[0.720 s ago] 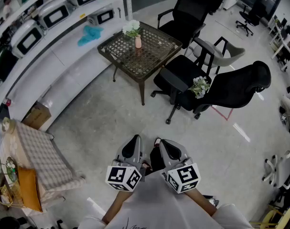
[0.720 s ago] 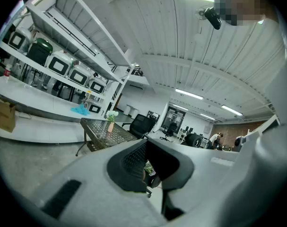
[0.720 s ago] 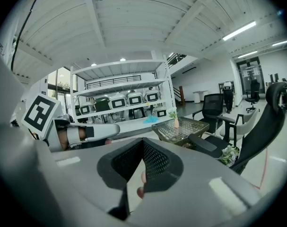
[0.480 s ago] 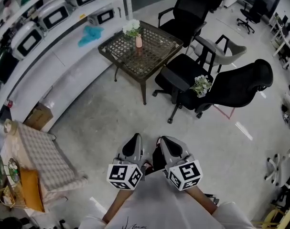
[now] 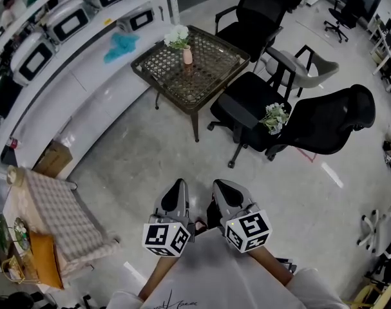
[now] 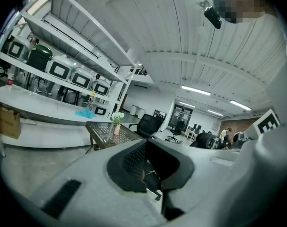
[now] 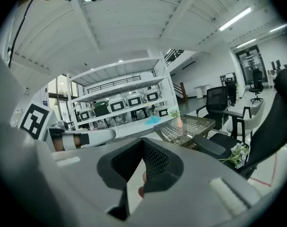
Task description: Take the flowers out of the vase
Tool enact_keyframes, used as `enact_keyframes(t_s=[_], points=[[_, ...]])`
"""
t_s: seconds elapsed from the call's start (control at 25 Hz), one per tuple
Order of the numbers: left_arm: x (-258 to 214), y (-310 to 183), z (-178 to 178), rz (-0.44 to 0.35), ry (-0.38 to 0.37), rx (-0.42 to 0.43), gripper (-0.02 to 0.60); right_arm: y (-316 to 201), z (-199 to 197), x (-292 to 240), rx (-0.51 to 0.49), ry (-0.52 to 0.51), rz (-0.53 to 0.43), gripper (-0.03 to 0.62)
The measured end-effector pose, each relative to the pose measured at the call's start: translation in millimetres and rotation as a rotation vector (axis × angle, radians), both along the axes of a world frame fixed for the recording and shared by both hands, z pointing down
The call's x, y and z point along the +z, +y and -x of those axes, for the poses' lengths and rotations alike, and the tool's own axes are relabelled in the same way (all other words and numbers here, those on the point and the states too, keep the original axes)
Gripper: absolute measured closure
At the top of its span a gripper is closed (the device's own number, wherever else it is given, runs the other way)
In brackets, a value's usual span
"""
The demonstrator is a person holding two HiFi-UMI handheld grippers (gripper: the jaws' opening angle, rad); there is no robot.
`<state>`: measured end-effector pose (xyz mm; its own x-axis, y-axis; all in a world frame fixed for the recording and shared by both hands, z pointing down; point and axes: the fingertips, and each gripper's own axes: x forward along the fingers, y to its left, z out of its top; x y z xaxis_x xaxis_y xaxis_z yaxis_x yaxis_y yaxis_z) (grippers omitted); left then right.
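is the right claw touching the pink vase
Apart: head view shows open floor between the right claw and the vase on the lattice table.

The head camera looks steeply down from high above, well back from the lattice table. Cameras on the left gripper and right gripper face that table almost level, from afar. All three views share it.

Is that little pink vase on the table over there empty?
No, white flowers stand in the pink vase on the lattice table.
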<state>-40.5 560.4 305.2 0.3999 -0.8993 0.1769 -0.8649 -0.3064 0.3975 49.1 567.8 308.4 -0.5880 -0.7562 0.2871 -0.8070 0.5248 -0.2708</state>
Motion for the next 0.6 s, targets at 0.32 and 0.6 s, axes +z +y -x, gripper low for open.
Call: enact_keyframes(t_s=[0.32, 0.6], points=[[-6, -61, -7, 0.005, 0.033, -0.006, 0.580, -64, -5, -3, -0.029, 0.041, 0.003, 0.588], [-2, -116, -28, 0.022, 0.035, 0.009, 0.578, -119, -19, -6, -0.043, 0.027, 0.006, 0.588]])
